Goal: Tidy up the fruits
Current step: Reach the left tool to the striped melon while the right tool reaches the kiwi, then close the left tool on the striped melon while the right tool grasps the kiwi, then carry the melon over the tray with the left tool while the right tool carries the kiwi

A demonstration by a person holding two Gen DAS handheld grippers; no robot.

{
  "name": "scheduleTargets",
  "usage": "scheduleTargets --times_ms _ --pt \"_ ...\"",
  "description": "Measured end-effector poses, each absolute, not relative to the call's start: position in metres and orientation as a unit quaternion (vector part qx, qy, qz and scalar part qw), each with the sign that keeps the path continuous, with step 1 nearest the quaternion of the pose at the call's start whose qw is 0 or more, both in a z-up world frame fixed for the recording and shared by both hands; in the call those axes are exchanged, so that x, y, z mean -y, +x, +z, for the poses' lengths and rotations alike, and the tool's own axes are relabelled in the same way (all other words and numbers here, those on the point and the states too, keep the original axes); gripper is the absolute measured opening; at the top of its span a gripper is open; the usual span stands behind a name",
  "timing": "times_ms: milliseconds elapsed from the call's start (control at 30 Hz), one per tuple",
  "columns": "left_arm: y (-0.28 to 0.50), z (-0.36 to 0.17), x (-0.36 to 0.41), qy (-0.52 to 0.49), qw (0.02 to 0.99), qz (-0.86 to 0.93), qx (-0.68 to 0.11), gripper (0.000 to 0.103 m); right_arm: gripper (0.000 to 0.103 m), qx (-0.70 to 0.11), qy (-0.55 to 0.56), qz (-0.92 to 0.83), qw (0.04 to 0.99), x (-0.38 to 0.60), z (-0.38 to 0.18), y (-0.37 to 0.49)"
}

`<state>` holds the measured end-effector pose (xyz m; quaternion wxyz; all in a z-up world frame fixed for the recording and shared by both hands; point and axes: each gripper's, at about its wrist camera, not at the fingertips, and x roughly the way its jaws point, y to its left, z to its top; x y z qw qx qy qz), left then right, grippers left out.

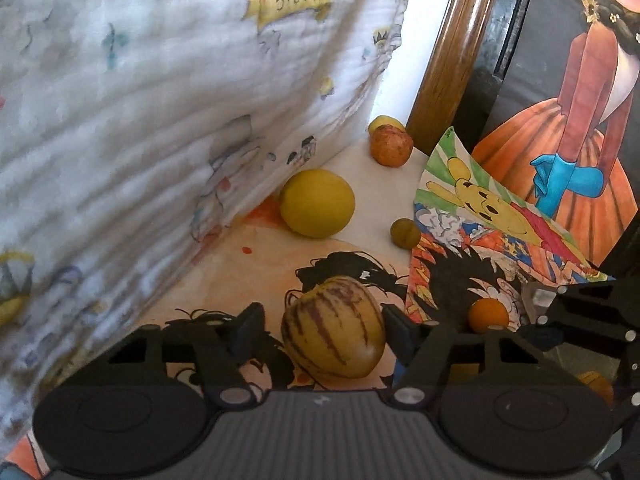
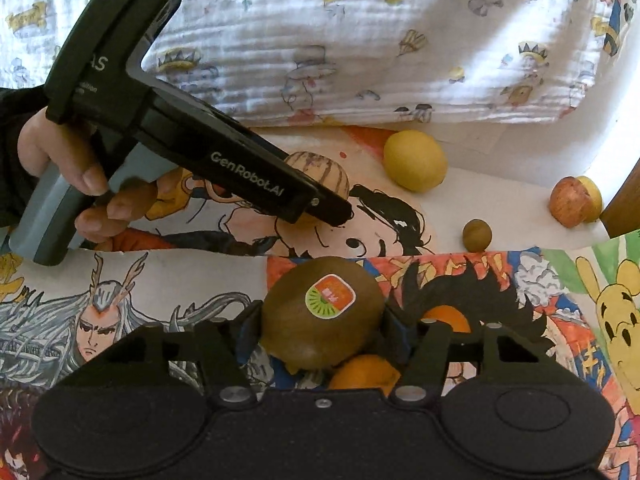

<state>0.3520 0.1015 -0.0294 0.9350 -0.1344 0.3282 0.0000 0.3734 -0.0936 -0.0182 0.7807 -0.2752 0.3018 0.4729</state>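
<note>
- The left gripper (image 1: 318, 322), black with two fingers, has its jaws spread wide on either side of an oval, cream-yellow melon with purple stripes (image 1: 333, 326); gaps show between each finger and the fruit, so nothing is gripped.
- This striped melon lies on a cartoon drawing of a black-haired figure (image 1: 224, 280), and every place below is given relative to the melon.
- Beyond it, against the white quilted cloth printed with small cartoons (image 1: 140, 100), lies a round yellow lemon-like fruit (image 1: 317, 203).
- Farther back still, by the brown wooden post (image 1: 448, 52), a reddish-orange mottled apple (image 1: 391, 146) touches a smaller yellow fruit (image 1: 385, 123).
- Beyond it and to the right, a small olive-brown round fruit (image 1: 405, 233) sits just beside a bright drawing of a yellow bear (image 1: 480, 196).
- Right of the melon, a small orange citrus (image 1: 489, 315) rests on the coloured paper.
- The right gripper (image 2: 322, 326) is clamped on a brown fuzzy kiwi with a green-and-orange sticker (image 2: 320, 312), both fingers pressed to its sides.
- Under the kiwi, an orange fruit (image 2: 364, 370) shows.
- In the right wrist view a person's hand (image 2: 68, 168) holds the left tool's grey handle.
</note>
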Motion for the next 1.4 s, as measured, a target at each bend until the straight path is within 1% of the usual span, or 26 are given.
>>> scheduleTargets --times_ms 133,200,500,767,1067,1233,1400 --pt "0.353 -0.029 -0.098 -0.131 0.935 -0.004 -0.331 0.062 0.064 -0.301 -0.268 0.475 0.782 0.093 -0.019 0.375" --pt "0.354 -0.03 -0.097 -0.129 0.935 -0.007 -0.331 0.058 0.064 -0.302 -0.265 0.476 0.783 0.093 -0.019 0.376" --pt "0.353 -0.029 -0.1 -0.141 0.933 -0.002 -0.332 0.056 0.063 -0.292 -0.263 0.473 0.789 0.096 -0.021 0.372" --pt "0.34 -0.025 -0.104 -0.154 0.931 0.02 -0.331 0.056 0.062 -0.284 -0.232 0.467 0.805 0.107 -0.016 0.368" --pt "0.313 0.01 -0.084 -0.149 0.942 0.015 -0.3 0.056 0.062 -0.243 -0.195 0.449 0.838 0.142 0.022 0.342" --pt "0.295 0.03 -0.06 -0.148 0.948 -0.004 -0.281 0.056 0.062 -0.222 -0.188 0.426 0.857 0.176 0.045 0.319" --pt "0.28 0.04 -0.032 -0.148 0.95 -0.03 -0.274 0.056 0.062 -0.219 -0.181 0.399 0.872 0.216 0.057 0.295"
